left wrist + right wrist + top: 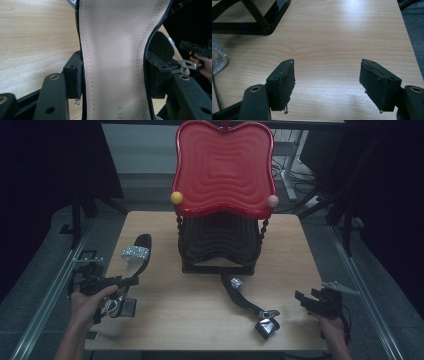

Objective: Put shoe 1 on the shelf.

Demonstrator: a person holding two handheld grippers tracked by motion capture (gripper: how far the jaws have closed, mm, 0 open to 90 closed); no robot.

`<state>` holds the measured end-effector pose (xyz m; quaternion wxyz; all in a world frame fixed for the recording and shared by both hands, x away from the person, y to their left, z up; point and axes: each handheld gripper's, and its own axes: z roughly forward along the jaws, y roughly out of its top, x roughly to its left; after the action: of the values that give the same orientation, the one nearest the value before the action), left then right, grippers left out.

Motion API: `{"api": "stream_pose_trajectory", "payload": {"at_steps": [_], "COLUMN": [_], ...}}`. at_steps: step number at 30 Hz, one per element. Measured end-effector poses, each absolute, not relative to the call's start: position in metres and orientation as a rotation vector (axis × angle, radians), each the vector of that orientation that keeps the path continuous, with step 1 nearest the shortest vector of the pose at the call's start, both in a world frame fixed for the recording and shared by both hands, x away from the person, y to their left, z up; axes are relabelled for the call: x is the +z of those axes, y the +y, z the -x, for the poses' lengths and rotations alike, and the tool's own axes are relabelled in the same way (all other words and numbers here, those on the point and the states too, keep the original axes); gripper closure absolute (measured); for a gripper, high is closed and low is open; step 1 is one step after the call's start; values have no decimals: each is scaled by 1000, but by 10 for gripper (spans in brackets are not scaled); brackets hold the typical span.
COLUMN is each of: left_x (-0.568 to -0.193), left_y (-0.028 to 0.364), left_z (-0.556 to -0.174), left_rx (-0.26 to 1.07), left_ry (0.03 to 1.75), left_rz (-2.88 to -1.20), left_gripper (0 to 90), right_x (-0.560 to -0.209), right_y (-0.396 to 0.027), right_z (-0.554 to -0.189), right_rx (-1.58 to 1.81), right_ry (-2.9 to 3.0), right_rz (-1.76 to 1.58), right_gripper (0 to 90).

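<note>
A black high-heeled sandal (136, 256) with a glittery silver strap is held at the table's left, its toe pointing away from me. My left gripper (128, 281) is shut across its middle. In the left gripper view both pads (75, 77) press the edges of the beige insole (115, 55). A second black sandal (248, 304) lies on its side on the wooden table (165, 320), right of centre. My right gripper (302, 299) hovers near the table's right edge, open, with bare wood between its jaws (327, 82).
A two-tier rack stands at the back centre: a red wavy tray (222, 170) on top, a black one (220, 240) beneath, with a yellow ball (176, 197) and a pink ball (272, 201) at the front corners. Its black base (262, 25) is ahead-left of the right gripper.
</note>
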<state>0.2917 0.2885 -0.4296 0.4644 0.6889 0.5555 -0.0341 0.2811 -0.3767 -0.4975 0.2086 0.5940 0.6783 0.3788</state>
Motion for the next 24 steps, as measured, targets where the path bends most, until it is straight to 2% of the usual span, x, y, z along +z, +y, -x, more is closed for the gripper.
{"api": "stream_pose_trajectory", "payload": {"at_steps": [24], "left_x": [-367], "left_y": [301], "left_z": [-315], "left_rx": [-23], "left_ry": [1333], "left_rz": [-1561], "left_gripper": [412], "right_x": [-497], "right_y": [-378], "right_z": [-281], "right_rx": [1068], "right_ry": [1876], "right_rz": [-1666], "right_gripper": [286]}}
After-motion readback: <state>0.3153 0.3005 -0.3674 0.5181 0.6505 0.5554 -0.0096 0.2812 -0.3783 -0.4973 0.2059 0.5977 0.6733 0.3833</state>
